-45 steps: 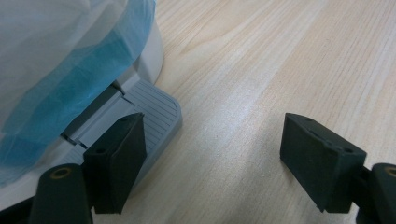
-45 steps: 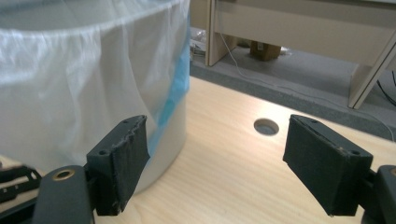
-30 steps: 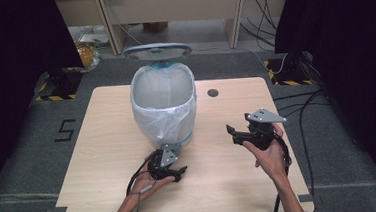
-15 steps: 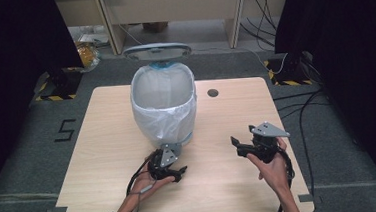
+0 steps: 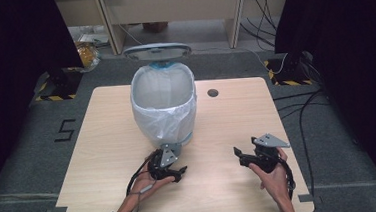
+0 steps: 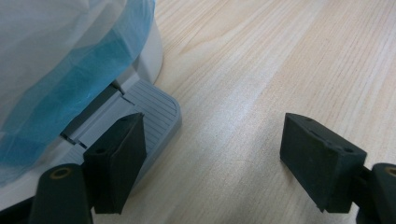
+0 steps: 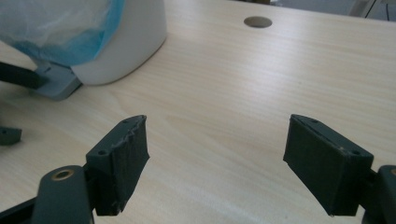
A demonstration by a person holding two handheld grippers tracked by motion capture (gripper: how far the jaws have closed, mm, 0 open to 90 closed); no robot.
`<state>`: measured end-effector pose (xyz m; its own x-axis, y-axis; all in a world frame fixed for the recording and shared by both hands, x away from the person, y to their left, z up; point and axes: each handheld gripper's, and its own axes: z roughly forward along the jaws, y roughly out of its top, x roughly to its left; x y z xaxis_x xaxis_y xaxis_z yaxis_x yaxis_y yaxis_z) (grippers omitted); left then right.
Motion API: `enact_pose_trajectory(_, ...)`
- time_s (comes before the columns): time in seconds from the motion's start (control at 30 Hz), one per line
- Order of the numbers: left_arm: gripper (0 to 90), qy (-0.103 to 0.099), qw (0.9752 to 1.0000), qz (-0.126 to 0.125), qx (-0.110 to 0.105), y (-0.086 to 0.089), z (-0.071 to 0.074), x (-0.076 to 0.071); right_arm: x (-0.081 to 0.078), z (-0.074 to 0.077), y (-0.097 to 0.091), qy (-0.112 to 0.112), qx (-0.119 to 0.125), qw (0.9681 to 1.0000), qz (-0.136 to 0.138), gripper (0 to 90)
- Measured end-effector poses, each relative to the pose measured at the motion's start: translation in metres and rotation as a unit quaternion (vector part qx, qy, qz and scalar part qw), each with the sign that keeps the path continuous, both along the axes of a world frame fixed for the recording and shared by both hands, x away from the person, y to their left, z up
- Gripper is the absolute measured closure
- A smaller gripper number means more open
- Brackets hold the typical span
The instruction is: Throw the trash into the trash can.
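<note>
Our left gripper [image 6: 212,163] has its two black jaws spread wide with nothing between them. One jaw sits right over the grey pedal [image 6: 140,112] of the bin [image 5: 164,105], and the other hangs over bare wood. Our right gripper [image 7: 233,163] is spread wide too and holds nothing; it sits low over the table [image 5: 276,110], well apart from the bin.

We think we are at the step of working the pedal, since the lid [image 5: 157,51] stands up at the back (we cannot tell if a jaw is pressing the pedal or only close to it). The next move needs care: we should keep the jaw flat on the pedal so it does not slip off the edge.

The jaws are blocky and dull black. The pedal is hard grey plastic with thin ridges. The bin is smooth, white and round, and stands in the middle of the table. A thin, crinkly bag [image 5: 164,120] lines it, white with a blue band low down. The table is pale wood with a small round hole [image 5: 212,92].
</note>
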<state>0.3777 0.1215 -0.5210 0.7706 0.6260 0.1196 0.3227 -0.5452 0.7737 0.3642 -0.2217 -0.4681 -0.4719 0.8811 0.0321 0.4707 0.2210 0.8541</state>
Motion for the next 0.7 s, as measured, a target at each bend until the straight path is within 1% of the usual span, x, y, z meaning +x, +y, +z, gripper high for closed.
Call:
enact_pose_trajectory(0.23, 21.7, 0.0, 1.0, -0.001, 0.0, 0.0, 0.0, 0.0, -0.005, -0.016, -0.001, 0.018, -0.012, 0.9998, 0.003, 20.7)
enact_pose_trajectory(0.3, 21.7, 0.0, 1.0, 0.0, 0.0, 0.0, 0.0, 0.0, -0.006, -0.021, -0.002, 0.024, -0.017, 0.9996, 0.0, 20.3)
enact_pose_trajectory(0.4, 21.7, 0.0, 1.0, -0.001, 0.0, 0.0, 0.0, 0.0, -0.009, -0.026, -0.001, 0.032, -0.016, 0.9994, 0.001, 20.0)
enact_pose_trajectory(0.5, 21.7, 0.0, 1.0, -0.001, 0.0, 0.0, 0.0, 0.0, -0.01, -0.033, 0.001, 0.043, -0.025, 0.9987, 0.004, 19.3)
enact_pose_trajectory(0.6, 21.7, 0.0, 1.0, -0.001, 0.0, 0.0, 0.0, 0.0, -0.011, -0.036, 0.002, 0.049, -0.032, 0.9983, 0.006, 19.1)
enact_pose_trajectory(0.7, 21.7, 0.0, 1.0, -0.001, 0.0, 0.0, 0.0, 0.0, -0.012, -0.039, 0.001, 0.056, -0.032, 0.9979, 0.006, 19.0)
